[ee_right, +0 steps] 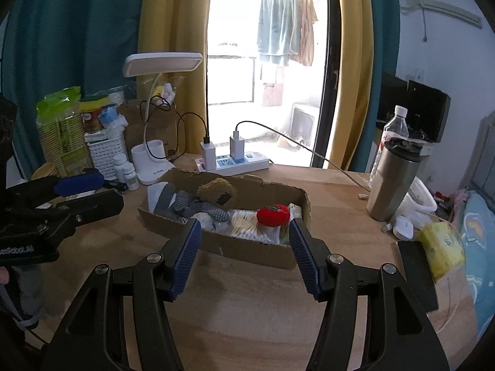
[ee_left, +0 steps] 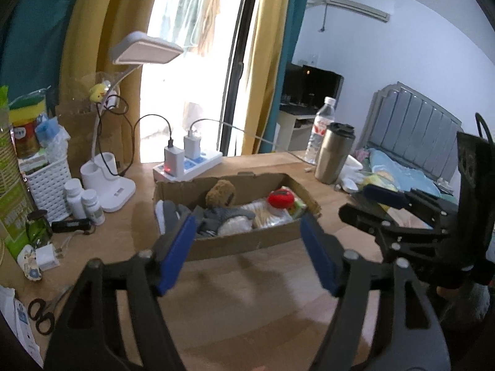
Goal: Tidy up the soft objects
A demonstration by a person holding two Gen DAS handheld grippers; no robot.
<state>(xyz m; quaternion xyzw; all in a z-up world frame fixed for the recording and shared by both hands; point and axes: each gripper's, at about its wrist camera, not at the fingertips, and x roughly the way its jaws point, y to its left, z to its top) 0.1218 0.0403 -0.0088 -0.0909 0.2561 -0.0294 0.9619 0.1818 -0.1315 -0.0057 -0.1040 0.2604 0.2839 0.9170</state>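
Note:
A shallow cardboard box (ee_left: 244,242) (ee_right: 247,249) sits mid-table. Inside lie a brown plush toy (ee_left: 220,192) (ee_right: 217,189), a red plush (ee_left: 281,198) (ee_right: 273,215), grey socks (ee_left: 213,215) (ee_right: 198,207) and a pack of cotton swabs (ee_left: 267,216) (ee_right: 247,230). My left gripper (ee_left: 247,247) is open and empty, in front of the box. My right gripper (ee_right: 243,252) is open and empty, also in front of the box. Each gripper shows side-on in the other's view: the right one (ee_left: 399,207), the left one (ee_right: 62,198).
A power strip with chargers (ee_left: 185,164) (ee_right: 232,160), a white desk lamp (ee_left: 120,191) (ee_right: 151,167), pill bottles (ee_left: 83,202), a white basket (ee_left: 49,182), scissors (ee_left: 40,315), a steel tumbler (ee_left: 335,153) (ee_right: 393,179), a water bottle (ee_left: 321,126), and a yellow tissue pack (ee_right: 442,247) surround the box.

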